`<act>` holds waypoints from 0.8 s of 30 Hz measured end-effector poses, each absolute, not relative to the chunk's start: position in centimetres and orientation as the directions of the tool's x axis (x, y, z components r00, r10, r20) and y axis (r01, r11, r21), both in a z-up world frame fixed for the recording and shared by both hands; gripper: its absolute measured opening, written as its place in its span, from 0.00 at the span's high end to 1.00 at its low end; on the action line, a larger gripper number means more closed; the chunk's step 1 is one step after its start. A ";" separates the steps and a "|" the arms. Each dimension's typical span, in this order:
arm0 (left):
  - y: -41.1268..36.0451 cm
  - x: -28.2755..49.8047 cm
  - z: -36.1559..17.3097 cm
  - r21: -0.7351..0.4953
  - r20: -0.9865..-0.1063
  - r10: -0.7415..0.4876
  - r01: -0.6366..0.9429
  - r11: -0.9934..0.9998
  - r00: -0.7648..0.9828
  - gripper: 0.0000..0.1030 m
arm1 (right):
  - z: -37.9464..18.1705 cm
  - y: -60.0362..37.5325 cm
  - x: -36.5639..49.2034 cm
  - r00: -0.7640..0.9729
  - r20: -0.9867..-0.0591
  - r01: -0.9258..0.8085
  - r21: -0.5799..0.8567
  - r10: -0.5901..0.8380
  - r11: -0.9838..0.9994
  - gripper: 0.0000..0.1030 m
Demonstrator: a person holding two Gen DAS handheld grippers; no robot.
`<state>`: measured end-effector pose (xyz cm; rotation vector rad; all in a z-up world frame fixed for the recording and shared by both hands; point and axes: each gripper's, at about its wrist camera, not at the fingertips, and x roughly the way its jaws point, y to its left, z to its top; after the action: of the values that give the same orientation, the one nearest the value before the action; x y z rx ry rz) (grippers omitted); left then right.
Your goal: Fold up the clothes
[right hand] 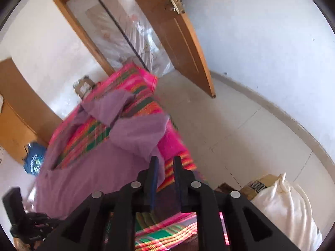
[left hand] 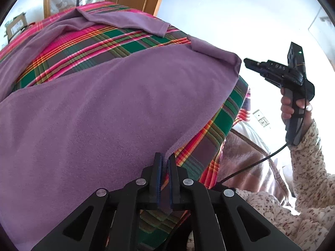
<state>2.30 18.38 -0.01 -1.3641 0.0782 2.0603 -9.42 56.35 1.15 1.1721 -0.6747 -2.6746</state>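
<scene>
Purple fleece garment [left hand: 100, 108] spread on plaid pink-green bedcover [left hand: 88, 48]. Left gripper [left hand: 164, 159] pinches near hem corner; right gripper [right hand: 165, 163] part-open, empty, beside far edge. Next: grab matching corner, keep hem taut.

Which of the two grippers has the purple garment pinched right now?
The left gripper: shut on the purple garment's edge. The right gripper is open with nothing between its fingers.
</scene>
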 end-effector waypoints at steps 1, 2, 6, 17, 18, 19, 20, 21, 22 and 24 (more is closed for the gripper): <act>18.4 2.2 -0.1 -0.299 -0.841 0.487 -0.545 -0.783 -0.237 0.96 | 1.3 56.7 -9.7 -0.697 -0.643 -0.047 0.482 -0.317 -0.875 0.77; 18.4 2.1 -0.1 -0.303 -0.841 0.487 -0.542 -0.784 -0.234 0.96 | 1.3 56.9 -10.3 -0.701 -0.628 -0.041 0.508 -0.338 -0.860 0.68; 18.4 2.0 -0.2 -0.305 -0.843 0.486 -0.537 -0.786 -0.232 0.93 | 0.3 56.4 -13.7 -0.664 -0.650 -0.038 0.524 -0.370 -0.851 0.65; 18.3 1.8 -0.3 -0.312 -0.841 0.490 -0.533 -0.787 -0.231 0.93 | -1.1 54.9 -17.9 -0.619 -0.670 -0.026 0.539 -0.410 -0.842 0.66; 18.4 1.7 -0.3 -0.313 -0.840 0.490 -0.533 -0.786 -0.230 0.93 | -1.1 54.8 -17.9 -0.620 -0.669 -0.025 0.539 -0.410 -0.842 0.74; 18.4 1.7 -0.3 -0.314 -0.840 0.491 -0.532 -0.787 -0.230 0.93 | -1.1 54.7 -17.9 -0.619 -0.672 -0.023 0.533 -0.407 -0.846 0.80; 18.4 1.6 -0.3 -0.316 -0.840 0.491 -0.530 -0.787 -0.229 0.93 | -1.0 54.6 -17.9 -0.619 -0.674 -0.020 0.528 -0.404 -0.849 0.90; 18.3 1.6 -0.3 -0.317 -0.840 0.492 -0.529 -0.787 -0.229 0.93 | -0.8 54.6 -17.8 -0.623 -0.670 -0.013 0.526 -0.404 -0.851 0.94; 18.3 1.6 -0.3 -0.319 -0.840 0.493 -0.527 -0.788 -0.229 0.93 | -0.7 54.6 -17.6 -0.628 -0.665 -0.007 0.525 -0.404 -0.851 0.94; 18.3 1.6 -0.2 -0.320 -0.839 0.493 -0.525 -0.789 -0.229 0.93 | -0.2 55.1 -17.1 -0.655 -0.651 -0.018 0.520 -0.383 -0.854 0.96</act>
<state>1.63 18.27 -0.24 -1.3876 0.0388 2.0556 -17.14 55.11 -0.17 1.1850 -0.7349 -2.5796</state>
